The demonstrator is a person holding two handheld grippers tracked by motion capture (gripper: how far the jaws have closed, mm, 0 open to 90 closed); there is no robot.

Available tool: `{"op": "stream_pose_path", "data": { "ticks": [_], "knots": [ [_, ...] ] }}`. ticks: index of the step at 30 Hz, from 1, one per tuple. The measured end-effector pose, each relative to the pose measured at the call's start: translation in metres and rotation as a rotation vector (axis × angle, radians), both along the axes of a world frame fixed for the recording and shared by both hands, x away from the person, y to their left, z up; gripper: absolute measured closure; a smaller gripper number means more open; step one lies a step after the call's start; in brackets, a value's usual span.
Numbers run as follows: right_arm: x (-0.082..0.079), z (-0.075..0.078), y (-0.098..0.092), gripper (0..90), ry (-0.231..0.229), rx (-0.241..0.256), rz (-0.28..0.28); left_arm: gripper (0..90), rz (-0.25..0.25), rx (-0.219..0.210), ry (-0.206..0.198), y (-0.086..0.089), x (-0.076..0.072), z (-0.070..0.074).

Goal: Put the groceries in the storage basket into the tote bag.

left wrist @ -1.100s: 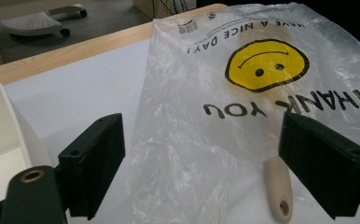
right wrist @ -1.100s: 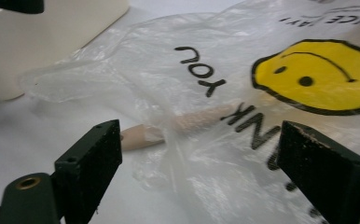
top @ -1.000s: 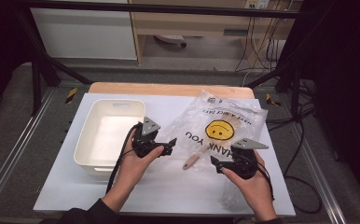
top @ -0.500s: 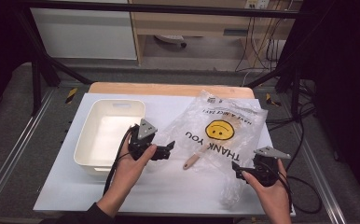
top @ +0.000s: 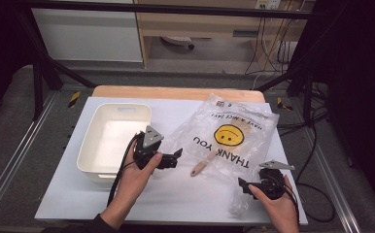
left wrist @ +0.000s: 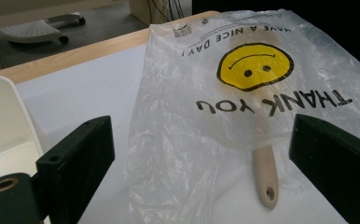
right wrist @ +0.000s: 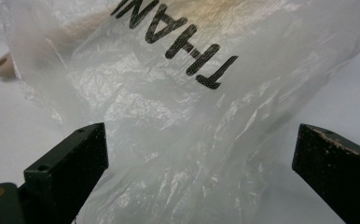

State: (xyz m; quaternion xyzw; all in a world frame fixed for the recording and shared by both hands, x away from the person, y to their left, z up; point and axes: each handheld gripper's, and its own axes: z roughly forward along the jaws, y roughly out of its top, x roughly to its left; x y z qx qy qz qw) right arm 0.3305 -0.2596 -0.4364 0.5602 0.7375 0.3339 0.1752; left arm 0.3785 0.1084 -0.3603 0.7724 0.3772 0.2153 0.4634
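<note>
My right gripper has its jaws wide apart over the crumpled clear plastic bag with black letters; a beige handle end shows at the left edge.

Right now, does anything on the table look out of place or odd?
Yes. A beige handle sticks out from the open edge of the plastic bag, while the rest of that tool lies inside, blurred by the film. The bag lies crumpled and askew on the table, its print upside down from the person's side. Nothing is spilled.
</note>
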Motion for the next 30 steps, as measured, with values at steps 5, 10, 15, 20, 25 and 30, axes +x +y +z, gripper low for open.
{"op": "stream_pose_path", "data": {
  "ticks": [5,10,15,20,25,30],
  "knots": [
    [0.005,-0.009,0.008,4.5,0.042,-0.01,0.02,6.3,0.001,-0.008,-0.001,0.0,-0.001,-0.001],
    [0.007,-0.015,0.021,4.1,0.065,-0.036,0.052,6.3,0.006,-0.005,-0.006,0.001,0.0,0.0],
    [0.006,-0.017,0.031,7.2,0.044,-0.101,0.081,6.4,0.009,-0.009,0.0,0.001,0.0,-0.001],
    [0.004,-0.016,0.032,20.5,0.019,-0.136,0.09,6.4,0.011,-0.011,0.003,0.003,0.001,-0.001],
    [0.002,-0.014,0.029,38.7,-0.003,-0.13,0.108,6.5,0.014,-0.014,0.002,0.005,0.001,0.0],
    [0.001,-0.013,0.027,53.2,-0.013,-0.123,0.124,6.7,0.016,-0.018,0.001,0.006,0.0,0.002]
  ]
}}
